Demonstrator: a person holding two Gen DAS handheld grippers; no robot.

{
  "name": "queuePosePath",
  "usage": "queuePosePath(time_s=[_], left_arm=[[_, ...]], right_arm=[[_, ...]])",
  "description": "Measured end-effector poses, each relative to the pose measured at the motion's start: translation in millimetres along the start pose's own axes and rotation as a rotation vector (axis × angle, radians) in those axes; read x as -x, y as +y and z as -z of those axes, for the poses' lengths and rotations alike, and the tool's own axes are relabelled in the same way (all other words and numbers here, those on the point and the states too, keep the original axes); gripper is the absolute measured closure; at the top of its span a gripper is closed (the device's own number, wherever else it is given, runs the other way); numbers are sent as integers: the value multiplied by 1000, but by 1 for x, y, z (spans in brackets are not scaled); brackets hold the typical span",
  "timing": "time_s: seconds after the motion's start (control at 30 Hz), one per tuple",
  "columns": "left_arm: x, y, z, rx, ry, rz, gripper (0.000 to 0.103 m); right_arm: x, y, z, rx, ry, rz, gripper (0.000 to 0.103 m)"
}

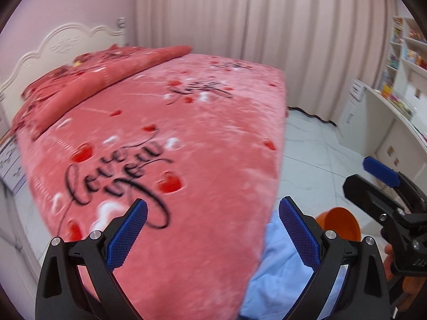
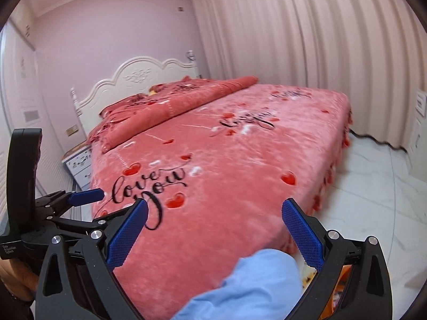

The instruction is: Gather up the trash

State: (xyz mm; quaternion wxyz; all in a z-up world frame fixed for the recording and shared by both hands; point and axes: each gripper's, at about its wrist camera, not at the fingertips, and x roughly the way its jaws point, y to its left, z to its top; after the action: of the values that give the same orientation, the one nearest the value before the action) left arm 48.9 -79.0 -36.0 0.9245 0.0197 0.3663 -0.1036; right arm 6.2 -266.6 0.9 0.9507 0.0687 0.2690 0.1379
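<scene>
I hold one tool in each hand above the foot of a bed (image 1: 186, 133) covered in a pink plush blanket (image 2: 240, 160) printed with red hearts and the words "love you". My left tool (image 1: 213, 236) has its blue pads spread wide with nothing between them; my right tool (image 2: 214, 233) is equally wide and empty. Both point forward and slightly down across the blanket toward a white headboard (image 2: 138, 80), held level and near each other, so each shows at the edge of the other's view. I can make out no trash on the bed: the blanket looks bare apart from a folded quilt (image 1: 88, 85) near the headboard, and motion blur would hide anything small. An orange bin (image 1: 341, 224) sits low on the tiled floor (image 1: 320, 146) just beside my right tool, next to the bed's corner, with light blue cloth (image 2: 248, 288) bulging up below both tools. I judge this to be the searching step, before any pickup. The next move calls for sweeping the view over bed and floor to find a piece of litter, then lowering one wide tool around it. Pleated curtains (image 2: 307, 53) fill the far wall, and a white bench (image 1: 387, 112) with shelves stands at the right.
</scene>
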Motion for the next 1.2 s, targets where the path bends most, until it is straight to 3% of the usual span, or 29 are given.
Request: queuePosePath(time_s=[0.3,1.2], left_arm=[[15,38,23,88,4,-133,6],[21,48,21,94,-22,-130,6]], right_arm=[[-9,29,2,32,23,-30,5],[-25,31,6,22,69,-45,5]])
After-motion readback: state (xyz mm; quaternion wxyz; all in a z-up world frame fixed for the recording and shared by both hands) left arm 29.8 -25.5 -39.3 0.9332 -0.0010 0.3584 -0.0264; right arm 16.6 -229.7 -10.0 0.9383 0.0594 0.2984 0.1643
